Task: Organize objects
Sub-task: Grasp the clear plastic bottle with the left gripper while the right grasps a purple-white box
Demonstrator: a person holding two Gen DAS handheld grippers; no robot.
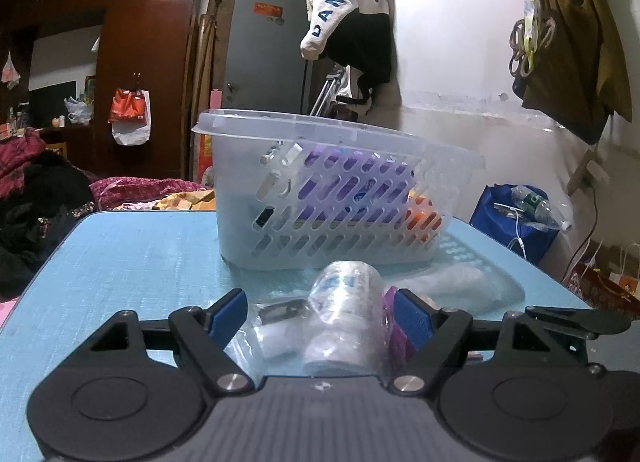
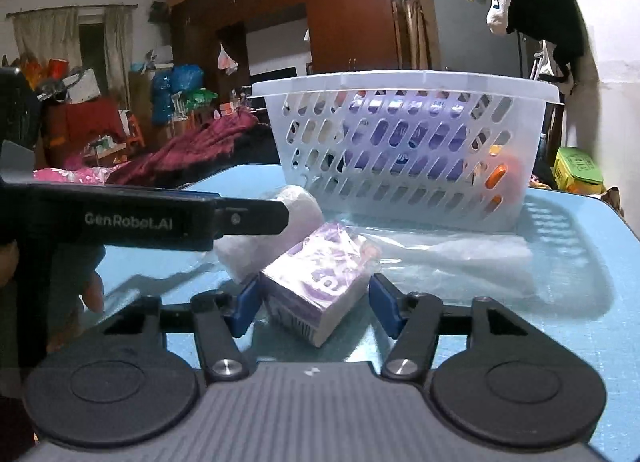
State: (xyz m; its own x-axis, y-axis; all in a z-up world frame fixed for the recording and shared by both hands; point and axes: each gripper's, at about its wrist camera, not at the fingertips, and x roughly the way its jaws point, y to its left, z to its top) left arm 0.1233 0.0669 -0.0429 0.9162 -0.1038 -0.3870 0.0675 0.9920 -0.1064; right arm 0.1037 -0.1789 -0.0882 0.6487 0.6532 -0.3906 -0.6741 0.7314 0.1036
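On the blue table (image 1: 120, 254) by the basket (image 1: 320, 190), the left gripper (image 1: 320, 318) gapes around a roll (image 1: 344, 314), the right gripper (image 2: 314, 302) around a purple pack (image 2: 316, 282).

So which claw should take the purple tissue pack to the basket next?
Right. The right claw is open with the tissue pack lying between its fingers, the basket just beyond. The left claw is open around the wrapped roll instead.
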